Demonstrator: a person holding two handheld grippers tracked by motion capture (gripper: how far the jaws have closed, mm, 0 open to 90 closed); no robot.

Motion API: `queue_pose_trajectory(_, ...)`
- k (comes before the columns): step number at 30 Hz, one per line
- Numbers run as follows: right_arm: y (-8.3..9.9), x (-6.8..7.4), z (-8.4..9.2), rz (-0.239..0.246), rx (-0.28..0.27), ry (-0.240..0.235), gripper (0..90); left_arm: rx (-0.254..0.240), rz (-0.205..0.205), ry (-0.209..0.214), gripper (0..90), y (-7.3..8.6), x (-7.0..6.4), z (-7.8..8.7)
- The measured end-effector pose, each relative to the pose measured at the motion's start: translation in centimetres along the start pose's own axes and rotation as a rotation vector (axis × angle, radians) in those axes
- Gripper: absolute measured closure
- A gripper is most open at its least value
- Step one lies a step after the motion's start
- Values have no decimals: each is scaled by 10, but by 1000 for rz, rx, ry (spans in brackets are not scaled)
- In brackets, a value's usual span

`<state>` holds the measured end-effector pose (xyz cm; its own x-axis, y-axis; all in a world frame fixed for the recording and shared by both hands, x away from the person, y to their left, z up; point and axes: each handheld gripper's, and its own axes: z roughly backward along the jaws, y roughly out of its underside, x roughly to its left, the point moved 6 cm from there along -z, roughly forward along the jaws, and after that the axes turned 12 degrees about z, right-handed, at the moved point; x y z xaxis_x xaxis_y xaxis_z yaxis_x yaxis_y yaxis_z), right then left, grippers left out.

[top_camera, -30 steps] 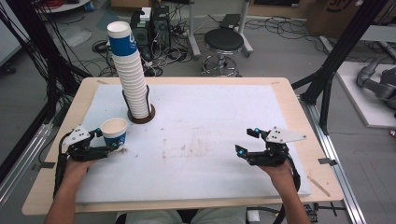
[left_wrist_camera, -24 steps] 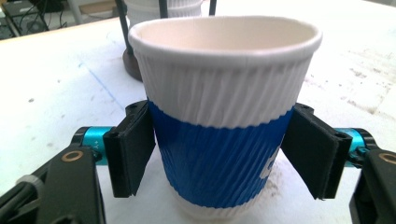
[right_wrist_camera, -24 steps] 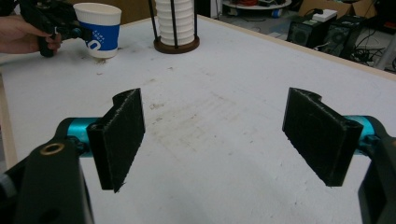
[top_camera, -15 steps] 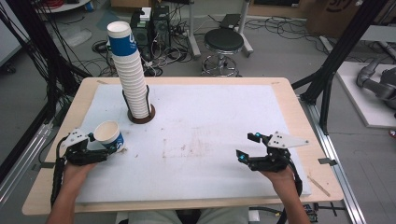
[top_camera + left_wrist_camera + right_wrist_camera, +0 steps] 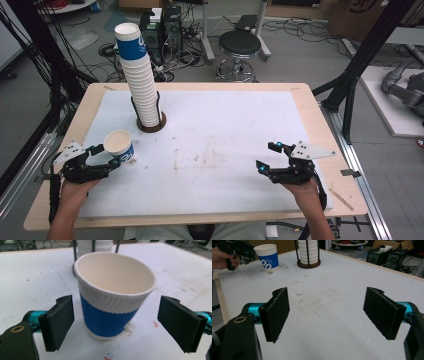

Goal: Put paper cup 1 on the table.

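Cup (image 5: 113, 293) stands upright on the worktop (image 5: 225, 150), near its left edge and in front of the tall stack of cups (image 5: 139, 80) in its holder. The left hand-held gripper (image 5: 102, 161) has just been opening; its jaws now stand wide, either side of the cup without touching. Best to draw it straight back and level, so neither pad clips the rim and tips the cup. The right hand-held gripper (image 5: 267, 157) hangs wide and empty, well apart.

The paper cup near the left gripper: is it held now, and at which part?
Nothing is held. The paper cup stands on the table between the open pads of the left gripper, which have just opened. The right gripper is open too.
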<state>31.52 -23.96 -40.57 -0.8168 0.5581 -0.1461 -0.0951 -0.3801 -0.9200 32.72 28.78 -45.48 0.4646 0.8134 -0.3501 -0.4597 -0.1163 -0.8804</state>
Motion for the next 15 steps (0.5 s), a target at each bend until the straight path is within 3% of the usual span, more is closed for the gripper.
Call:
queue_pose_trajectory(3,-1,-1,-1,-2,-2,1,215,-62,24,42,141,-9,-4,9)
queue_pose_trajectory(5,-1,-2,-2,-3,1,6,215,-100,14,54,141,-16,-9,14)
queue_pose_trajectory(12,6,-15,-1,-13,65,86,214,-153,21,116,141,-31,-21,12)
queue_pose_trajectory(15,8,-20,3,-25,76,112,214,-176,21,122,141,-39,-29,12)
